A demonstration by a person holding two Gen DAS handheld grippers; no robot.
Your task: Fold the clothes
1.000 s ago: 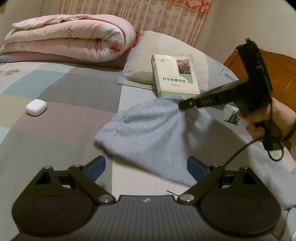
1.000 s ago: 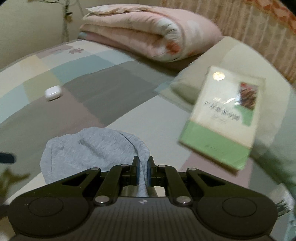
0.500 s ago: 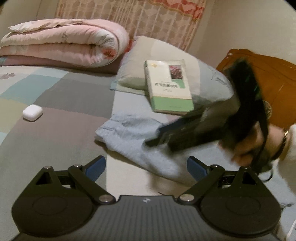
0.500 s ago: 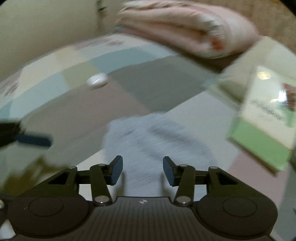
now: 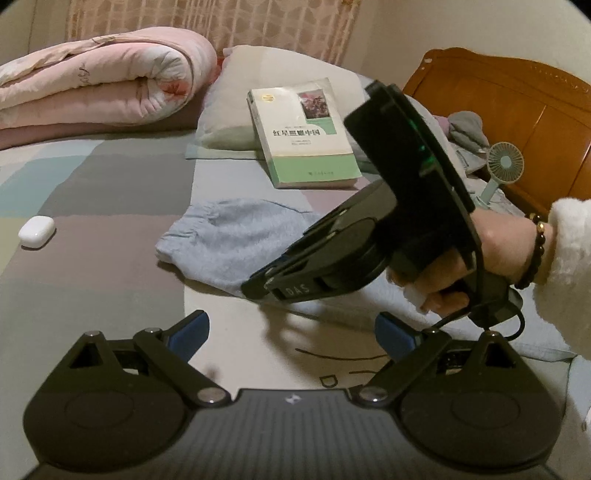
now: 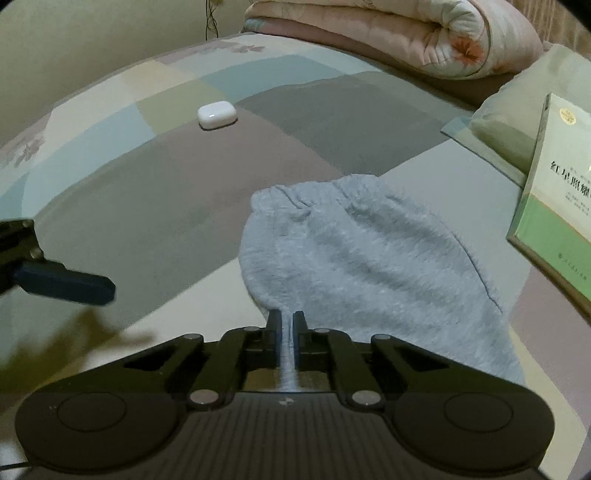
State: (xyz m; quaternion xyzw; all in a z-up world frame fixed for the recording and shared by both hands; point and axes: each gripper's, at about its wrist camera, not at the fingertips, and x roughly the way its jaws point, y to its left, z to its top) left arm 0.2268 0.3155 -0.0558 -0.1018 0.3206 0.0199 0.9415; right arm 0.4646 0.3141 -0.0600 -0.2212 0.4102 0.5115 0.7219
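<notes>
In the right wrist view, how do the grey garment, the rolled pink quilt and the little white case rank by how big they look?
1. Grey garment, though it lies nearest the camera.
2. Pink quilt, partly cut off.
3. White case, clearly smallest.

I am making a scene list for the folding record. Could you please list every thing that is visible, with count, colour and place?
soft grey fleece garment: one, grey, middle of bed
patchwork bed sheet: one, pastel and grey, under everything
rolled quilt: one, pink, far end
pillow: one, pale green, beside quilt
paperback book: one, white and green, partly on pillow
small earbud case: one, white, on sheet
handheld fan: one, mint, by wooden headboard
left gripper: open, empty
right gripper: shut on garment edge
hand: one, white fluffy sleeve, bead bracelet
</notes>
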